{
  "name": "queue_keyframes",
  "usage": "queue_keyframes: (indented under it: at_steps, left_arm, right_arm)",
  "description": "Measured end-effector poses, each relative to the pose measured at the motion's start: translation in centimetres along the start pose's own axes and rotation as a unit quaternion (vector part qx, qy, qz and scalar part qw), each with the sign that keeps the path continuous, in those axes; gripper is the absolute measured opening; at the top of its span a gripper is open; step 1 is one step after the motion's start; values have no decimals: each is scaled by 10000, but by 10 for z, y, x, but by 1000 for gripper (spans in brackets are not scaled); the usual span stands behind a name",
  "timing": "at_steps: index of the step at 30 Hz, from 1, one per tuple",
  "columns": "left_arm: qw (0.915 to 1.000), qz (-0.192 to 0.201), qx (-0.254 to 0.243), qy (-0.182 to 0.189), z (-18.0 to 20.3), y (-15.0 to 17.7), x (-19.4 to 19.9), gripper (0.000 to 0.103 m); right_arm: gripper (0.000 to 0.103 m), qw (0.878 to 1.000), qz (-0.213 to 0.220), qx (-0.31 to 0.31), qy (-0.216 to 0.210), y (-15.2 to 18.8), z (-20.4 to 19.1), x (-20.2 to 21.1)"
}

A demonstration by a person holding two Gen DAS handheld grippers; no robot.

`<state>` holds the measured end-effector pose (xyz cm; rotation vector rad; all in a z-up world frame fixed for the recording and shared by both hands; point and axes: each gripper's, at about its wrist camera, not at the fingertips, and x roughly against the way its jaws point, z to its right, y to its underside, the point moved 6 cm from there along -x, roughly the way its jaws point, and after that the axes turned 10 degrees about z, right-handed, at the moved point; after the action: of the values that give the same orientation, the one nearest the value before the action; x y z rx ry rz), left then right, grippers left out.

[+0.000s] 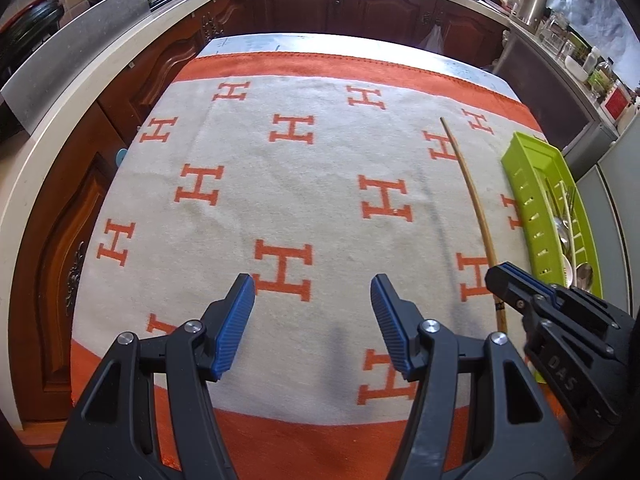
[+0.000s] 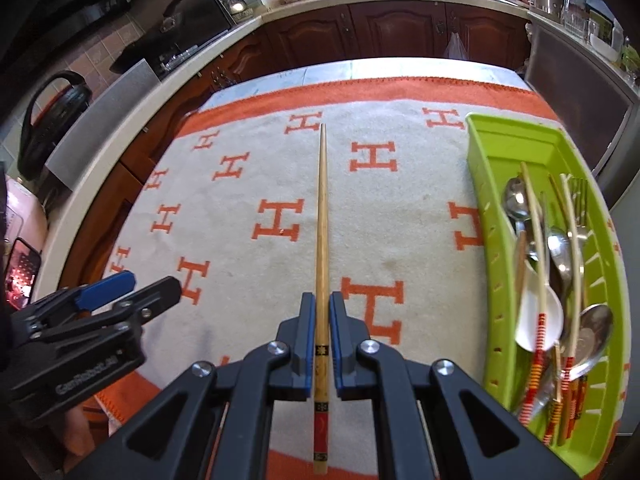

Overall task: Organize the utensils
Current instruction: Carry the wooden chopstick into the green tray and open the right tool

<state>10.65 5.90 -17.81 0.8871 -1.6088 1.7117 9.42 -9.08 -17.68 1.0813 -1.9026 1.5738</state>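
Observation:
A long wooden chopstick [image 2: 321,220] with a red and black patterned handle lies along the middle of the right wrist view. My right gripper [image 2: 322,300] is shut on the chopstick, which points away over the cloth. The chopstick [image 1: 474,204] and right gripper [image 1: 498,276] also show at the right of the left wrist view. A green utensil tray [image 2: 486,208] on the right holds spoons [image 2: 516,200], a fork [image 2: 580,200] and several chopsticks. My left gripper [image 1: 313,292] is open and empty above the cloth; it shows at lower left in the right wrist view [image 2: 132,284].
A white and orange cloth with H marks [image 1: 288,184] covers the table. Dark wood cabinets [image 1: 340,4] and a countertop surround it. The tray [image 1: 520,168] sits at the table's right edge. A steel appliance [image 2: 576,92] stands beyond the tray.

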Motion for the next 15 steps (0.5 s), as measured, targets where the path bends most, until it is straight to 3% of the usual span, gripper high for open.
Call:
queue_keyframes:
  at_steps: [7,15]
  left_arm:
    - [9995,44,-308,100,35,-2,6,71]
    - [9961,114,-711,510,99,-13,14,79]
  right_arm:
    - [7,9990,241,-380,57,-10,44,48]
    - [7,9949,390,-663,656,-14,113,80]
